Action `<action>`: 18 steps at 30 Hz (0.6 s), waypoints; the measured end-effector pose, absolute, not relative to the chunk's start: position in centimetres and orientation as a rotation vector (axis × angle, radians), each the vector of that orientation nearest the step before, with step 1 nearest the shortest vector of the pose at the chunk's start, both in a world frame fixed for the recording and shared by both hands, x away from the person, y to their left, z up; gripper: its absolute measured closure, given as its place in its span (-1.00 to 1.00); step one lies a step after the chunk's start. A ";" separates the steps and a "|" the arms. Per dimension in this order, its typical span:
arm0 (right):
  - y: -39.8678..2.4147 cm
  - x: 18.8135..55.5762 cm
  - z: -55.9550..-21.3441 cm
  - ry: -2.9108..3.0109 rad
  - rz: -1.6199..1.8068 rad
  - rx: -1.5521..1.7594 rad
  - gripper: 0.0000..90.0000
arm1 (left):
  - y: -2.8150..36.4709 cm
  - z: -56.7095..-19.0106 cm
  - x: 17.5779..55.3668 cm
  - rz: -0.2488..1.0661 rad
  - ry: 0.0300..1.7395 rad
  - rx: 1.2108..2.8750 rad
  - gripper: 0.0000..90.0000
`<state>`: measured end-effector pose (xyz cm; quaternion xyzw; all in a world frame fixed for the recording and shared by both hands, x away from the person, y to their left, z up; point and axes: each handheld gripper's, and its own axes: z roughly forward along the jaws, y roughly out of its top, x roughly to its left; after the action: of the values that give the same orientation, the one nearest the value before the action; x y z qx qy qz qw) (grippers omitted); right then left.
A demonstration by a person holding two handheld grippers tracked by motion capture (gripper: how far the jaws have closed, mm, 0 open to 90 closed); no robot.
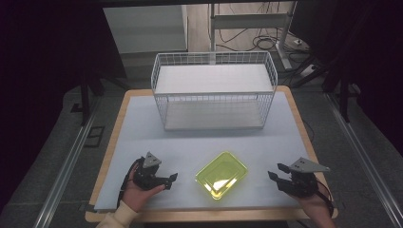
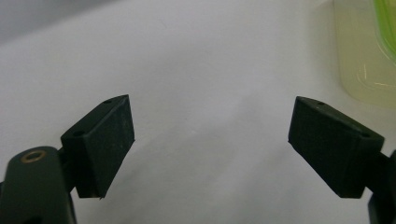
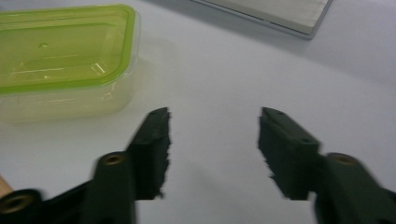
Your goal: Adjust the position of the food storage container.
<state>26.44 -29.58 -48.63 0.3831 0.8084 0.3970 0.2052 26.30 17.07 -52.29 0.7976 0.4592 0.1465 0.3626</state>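
White sheeting covers the wooden-edged table (image 1: 142, 128). Nearest the person, the left gripper (image 1: 170, 181) and right gripper (image 1: 274, 171) rest apart at the front edge, jaws of both spread with nothing between them. Between them lies a yellow-green lidded container (image 1: 221, 174), touching neither. Farther back stands a white wire basket (image 1: 214, 90), well apart.

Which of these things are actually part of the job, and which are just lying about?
In use:
- yellow-green lidded container, between both grippers
- left gripper, jaws open
- right gripper, jaws open

Probably lying about:
- white wire basket, far end of the table
- cables on the floor
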 end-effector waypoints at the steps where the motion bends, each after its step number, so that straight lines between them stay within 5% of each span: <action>1: -29.7 26.4 -48.6 2.263 1.115 1.070 0.41 | 16.9 -52.4 26.4 0.376 1.179 2.059 -0.68; 7: -29.9 26.5 -47.8 2.298 1.153 1.061 1.00 | 16.7 -52.2 26.7 0.301 1.177 2.027 -0.68; 18: -26.9 25.5 -45.5 2.462 1.179 0.802 1.00 | 16.1 -52.0 26.4 0.346 1.167 2.046 -0.68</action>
<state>25.53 -26.88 -45.52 0.2789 0.8559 0.4098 0.1476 26.36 16.10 -51.97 0.7981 0.4551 0.1348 0.3712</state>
